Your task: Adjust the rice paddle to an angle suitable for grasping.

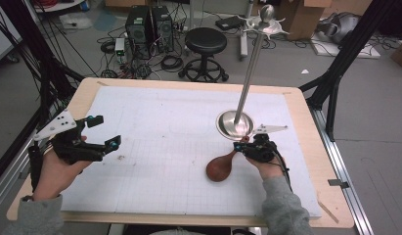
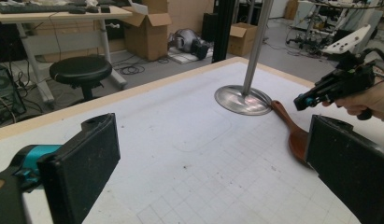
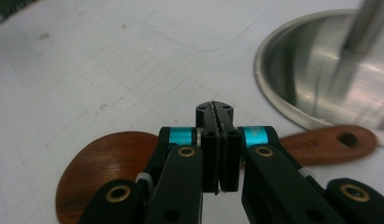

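White gridded sheeting, matt and faintly smudged, covers most of the pale wooden bench (image 1: 301,105), whose rounded corners frame it. At the left the left tongs (image 1: 104,132) rest in a hand above the sheet, jaws spread wide with nothing between them; in the left gripper view their two flat black pads (image 2: 89,161) look rough and rubbery, backed by a teal collar. A grey three-cornered plate sits on top of the tool.

Toward the middle lies one wooden spoon (image 1: 220,167), reddish-brown and smoothly polished, with a round shallow bowl and a slim handle that ends in a small hanging hole beside the stand's base. It rests flat on the sheet, bowl toward the person, handle toward the steel disc.

Just right of the spoon's bowl, the right tongs (image 1: 239,146) are closed tight, pad against pad, with nothing between them; in the right gripper view they hang directly above the handle, and whether they touch it I cannot tell.

Behind them stands one metal stand (image 1: 249,73): a shiny, dished circular base, a straight brushed pole, and a spiky crown topped by a ball.
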The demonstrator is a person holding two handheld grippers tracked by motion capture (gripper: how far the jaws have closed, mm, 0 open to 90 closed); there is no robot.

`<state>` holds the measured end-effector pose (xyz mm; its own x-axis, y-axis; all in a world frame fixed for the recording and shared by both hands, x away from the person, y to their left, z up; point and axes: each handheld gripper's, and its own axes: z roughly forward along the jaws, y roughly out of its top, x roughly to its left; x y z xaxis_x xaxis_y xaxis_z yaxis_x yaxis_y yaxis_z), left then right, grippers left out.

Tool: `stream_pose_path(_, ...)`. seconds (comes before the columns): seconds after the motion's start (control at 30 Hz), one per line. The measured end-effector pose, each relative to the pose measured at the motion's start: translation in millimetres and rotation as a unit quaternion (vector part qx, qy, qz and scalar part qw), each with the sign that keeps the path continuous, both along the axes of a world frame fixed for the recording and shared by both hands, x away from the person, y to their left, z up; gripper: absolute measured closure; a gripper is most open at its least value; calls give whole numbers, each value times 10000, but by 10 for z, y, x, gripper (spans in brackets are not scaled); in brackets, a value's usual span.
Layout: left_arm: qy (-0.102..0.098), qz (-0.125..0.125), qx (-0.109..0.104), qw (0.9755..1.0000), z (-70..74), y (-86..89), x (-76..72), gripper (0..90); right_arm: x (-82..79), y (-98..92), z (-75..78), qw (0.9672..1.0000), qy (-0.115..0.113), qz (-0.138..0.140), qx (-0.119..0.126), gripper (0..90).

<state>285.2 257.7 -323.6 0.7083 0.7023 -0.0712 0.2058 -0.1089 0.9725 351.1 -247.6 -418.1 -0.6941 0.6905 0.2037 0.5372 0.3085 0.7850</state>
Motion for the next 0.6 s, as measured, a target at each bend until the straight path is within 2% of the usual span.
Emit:
stream_pose_path(0.03, 9, -7, 2, 10000, -7, -8, 6, 39, 21, 67, -24, 9999, 32, 59, -87, 898)
stream_pose_path(0.07, 26, -17, 1, 10000, -12, -14, 10, 39, 83, 179, -80, 9992, 83, 118, -370, 898)
stream_pose_path(0.1, 19, -26, 12, 10000, -17, -18, 17, 39, 110, 219, -104, 9990, 120, 122, -409, 898)
stream_pose_path(0.2, 36, -50, 17, 10000, -25, -24, 26, 39, 152, 265, -144, 9990, 162, 131, -390, 897)
stream_pose_path(0.27, 47, -38, 8, 10000, -34, -25, 32, 39, 197, 299, -194, 9987, 267, 188, -397, 898)
stream_pose_path(0.4, 71, -39, 29, 10000, -45, -17, 37, 39, 196, 348, -204, 9984, 331, 226, -397, 898)
stream_pose_path(0.43, 66, -37, 31, 10000, -44, -15, 37, 39, 192, 367, -205, 9978, 381, 294, -448, 898)
stream_pose_path(0.47, 66, -30, 27, 10000, -41, -15, 35, 39, 176, 404, -227, 9958, 496, 469, -608, 898)
stream_pose_path(0.53, 54, -30, 21, 10000, -35, -13, 32, 39, 163, 409, -226, 9958, 461, 475, -633, 899)
stream_pose_path(0.6, 46, -28, 17, 10000, -34, -14, 31, 39, 140, 405, -219, 9949, 529, 570, -636, 900)
